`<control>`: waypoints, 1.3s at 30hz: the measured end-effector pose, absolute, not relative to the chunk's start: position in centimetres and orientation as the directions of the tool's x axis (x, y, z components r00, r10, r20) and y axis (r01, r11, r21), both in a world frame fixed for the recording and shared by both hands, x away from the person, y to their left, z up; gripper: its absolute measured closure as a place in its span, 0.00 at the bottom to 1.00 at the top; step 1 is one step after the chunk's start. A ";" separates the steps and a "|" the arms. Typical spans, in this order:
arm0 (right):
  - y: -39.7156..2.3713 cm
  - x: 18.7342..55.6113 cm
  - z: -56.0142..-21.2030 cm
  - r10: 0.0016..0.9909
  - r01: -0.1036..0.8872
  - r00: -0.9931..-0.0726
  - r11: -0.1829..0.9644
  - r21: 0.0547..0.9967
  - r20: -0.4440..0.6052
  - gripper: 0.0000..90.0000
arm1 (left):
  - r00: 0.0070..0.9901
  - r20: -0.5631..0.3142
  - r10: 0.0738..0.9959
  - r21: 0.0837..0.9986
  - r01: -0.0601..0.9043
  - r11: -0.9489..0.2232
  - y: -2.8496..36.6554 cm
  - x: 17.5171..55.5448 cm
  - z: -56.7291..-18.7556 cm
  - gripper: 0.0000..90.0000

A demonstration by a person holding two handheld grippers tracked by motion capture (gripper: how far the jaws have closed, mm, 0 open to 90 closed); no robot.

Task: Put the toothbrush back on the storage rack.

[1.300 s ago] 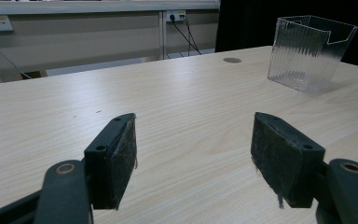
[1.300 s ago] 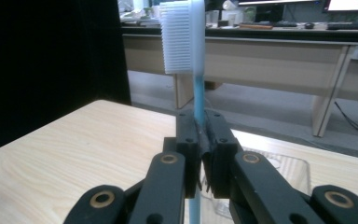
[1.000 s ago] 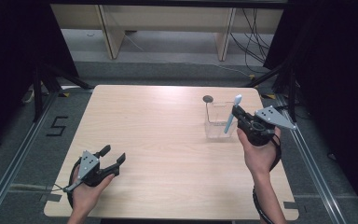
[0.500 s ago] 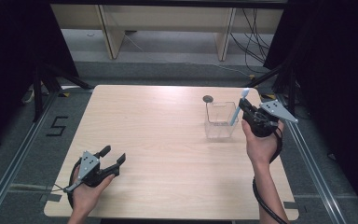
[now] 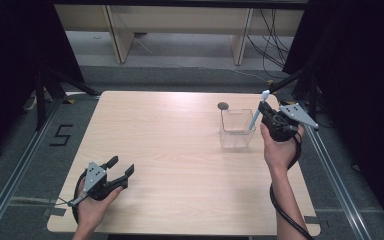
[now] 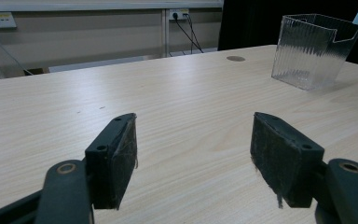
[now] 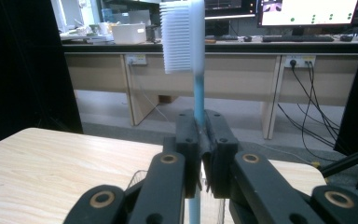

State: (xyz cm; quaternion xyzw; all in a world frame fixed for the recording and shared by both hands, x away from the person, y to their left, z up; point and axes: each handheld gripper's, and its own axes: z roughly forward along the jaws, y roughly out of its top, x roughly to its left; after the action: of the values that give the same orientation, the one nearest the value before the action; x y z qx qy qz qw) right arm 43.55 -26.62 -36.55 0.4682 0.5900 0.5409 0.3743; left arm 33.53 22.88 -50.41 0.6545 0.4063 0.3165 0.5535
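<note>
My right gripper (image 5: 263,111) (image 7: 200,126) is shut on a light blue toothbrush (image 5: 256,113) (image 7: 196,88), which stands upright with its white bristle head on top. It hangs at the right edge of a clear ribbed plastic holder (image 5: 236,128) (image 6: 311,50) standing on the wooden table (image 5: 180,150). The brush's lower end reaches down at the holder's right rim; whether it is inside I cannot tell. My left gripper (image 5: 121,167) (image 6: 196,158) rests near the table's front left corner, jaws wide apart with nothing between them.
A small round grey cap (image 5: 223,105) (image 6: 235,59) sits in the tabletop just behind the holder. Desks, cables and monitors stand beyond the table's far edge. Metal floor rails run along both sides of the table.
My right gripper has carried the toothbrush a little away from me and to the right, toward the holder's right rim. The left gripper has stayed in place.
</note>
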 end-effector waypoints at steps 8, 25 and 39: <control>-26.9 44.3 -37.2 0.963 0.152 -0.263 -0.017 0.988 0.057 0.96 | 0.477 -0.037 0.878 0.984 0.173 -0.053 22.8 33.7 -50.5 0.35; -27.0 45.1 -38.7 0.971 0.158 -0.235 -0.002 0.988 0.039 0.96 | 0.469 -0.032 0.883 0.980 0.188 -0.065 22.8 33.5 -50.5 0.35; -26.9 45.5 -40.6 0.973 0.191 -0.228 0.001 0.982 0.044 0.95 | 0.472 -0.034 0.881 0.981 0.186 -0.062 22.8 33.6 -50.6 0.35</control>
State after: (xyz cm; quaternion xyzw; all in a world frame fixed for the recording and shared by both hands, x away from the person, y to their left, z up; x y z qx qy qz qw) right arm 45.52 -26.90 -40.55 0.4893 0.5945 0.5102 0.3832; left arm 33.59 22.75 -50.65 0.6571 0.4061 0.3149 0.5515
